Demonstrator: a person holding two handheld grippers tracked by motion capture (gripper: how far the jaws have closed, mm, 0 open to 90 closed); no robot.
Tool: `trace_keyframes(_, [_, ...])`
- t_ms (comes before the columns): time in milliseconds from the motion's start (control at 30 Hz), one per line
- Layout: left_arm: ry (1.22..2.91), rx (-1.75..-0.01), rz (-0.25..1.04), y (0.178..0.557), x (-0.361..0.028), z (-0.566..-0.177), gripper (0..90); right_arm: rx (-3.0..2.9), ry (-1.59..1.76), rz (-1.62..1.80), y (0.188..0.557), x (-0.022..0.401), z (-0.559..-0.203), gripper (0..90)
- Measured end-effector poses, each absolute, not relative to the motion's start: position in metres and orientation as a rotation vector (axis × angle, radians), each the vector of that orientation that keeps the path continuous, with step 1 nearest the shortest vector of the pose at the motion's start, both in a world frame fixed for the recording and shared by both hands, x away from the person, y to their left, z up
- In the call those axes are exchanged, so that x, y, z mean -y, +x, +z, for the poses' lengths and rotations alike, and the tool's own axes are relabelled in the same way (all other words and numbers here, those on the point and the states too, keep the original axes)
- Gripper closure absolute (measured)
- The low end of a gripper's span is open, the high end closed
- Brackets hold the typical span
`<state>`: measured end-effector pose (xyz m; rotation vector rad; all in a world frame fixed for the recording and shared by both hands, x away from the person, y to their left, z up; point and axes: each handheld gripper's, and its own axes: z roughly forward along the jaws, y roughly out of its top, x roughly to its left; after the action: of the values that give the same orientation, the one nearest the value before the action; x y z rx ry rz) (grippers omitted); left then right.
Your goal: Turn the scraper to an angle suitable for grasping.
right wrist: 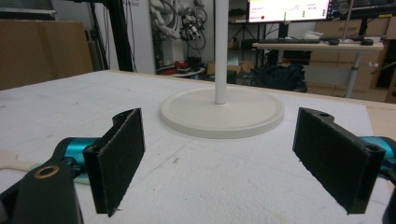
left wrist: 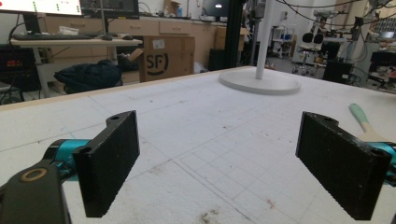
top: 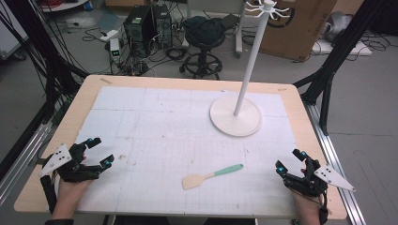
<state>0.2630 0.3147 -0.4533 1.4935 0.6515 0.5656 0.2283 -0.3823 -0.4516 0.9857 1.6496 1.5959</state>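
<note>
While both claws gape, spatula lies untouched — midway.

In the high view the stand's hooked top is cut off by the upper edge, and both forearms run out at the bottom edge. In the left gripper view the spatula shows just its green handle before the right-hand jaw covers the blade. In the right gripper view its pale blade is clipped by the left edge, the rest hidden behind the jaw.
</note>
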Motion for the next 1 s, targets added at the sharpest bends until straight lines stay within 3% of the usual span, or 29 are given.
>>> trace_keyframes(1000, [1.494, -0.637, 0.595, 0.2604, -0.3137, -0.4536, 16.7, -1.662, 1.017, 1.57, 0.2308, 0.3814, -0.451, 18.0])
